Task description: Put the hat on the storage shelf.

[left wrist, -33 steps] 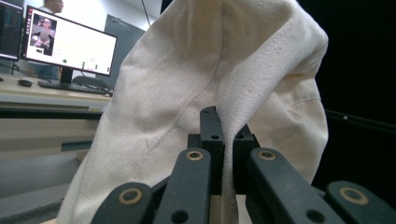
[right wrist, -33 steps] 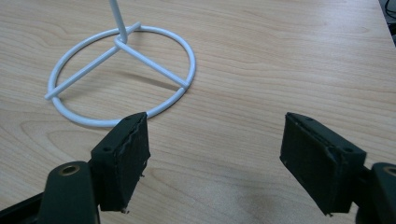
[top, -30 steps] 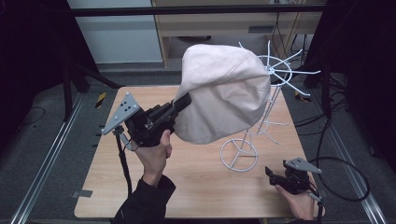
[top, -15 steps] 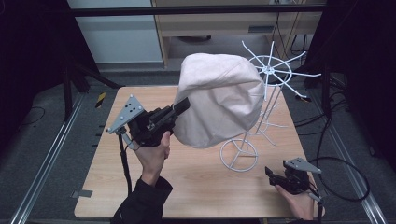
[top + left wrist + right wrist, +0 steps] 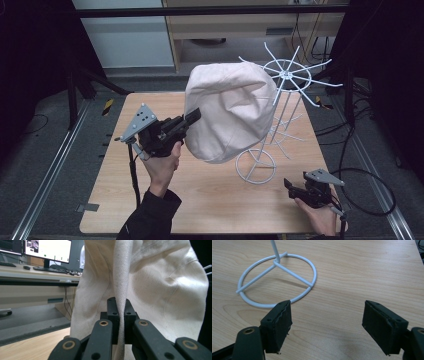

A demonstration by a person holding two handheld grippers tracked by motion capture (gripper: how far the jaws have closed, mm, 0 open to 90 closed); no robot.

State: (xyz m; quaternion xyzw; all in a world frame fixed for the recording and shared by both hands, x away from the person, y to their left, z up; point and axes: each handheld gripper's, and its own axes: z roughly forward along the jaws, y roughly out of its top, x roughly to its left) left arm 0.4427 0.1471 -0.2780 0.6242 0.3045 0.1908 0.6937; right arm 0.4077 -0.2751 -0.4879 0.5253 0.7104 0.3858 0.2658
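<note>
Hanging in the air over the table (image 5: 150,200), beside the white wire stand (image 5: 280,115): a pale cloth hat (image 5: 227,115), brim fold pinched tight in the closed left gripper (image 5: 192,117). Resting low near the stand's ring base (image 5: 277,280), the right gripper (image 5: 327,327), jaws wide and holding nothing. Likely best: keeping the pinch firm, lowering slowly, centring the crown over the spokes.

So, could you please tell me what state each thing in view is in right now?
Cloth hat: held in the air beside the rack, brim pinched.
Left gripper: shut on the hat's brim.
Right gripper: open, empty, low over the table.
White wire hat rack: upright, bare.
</note>
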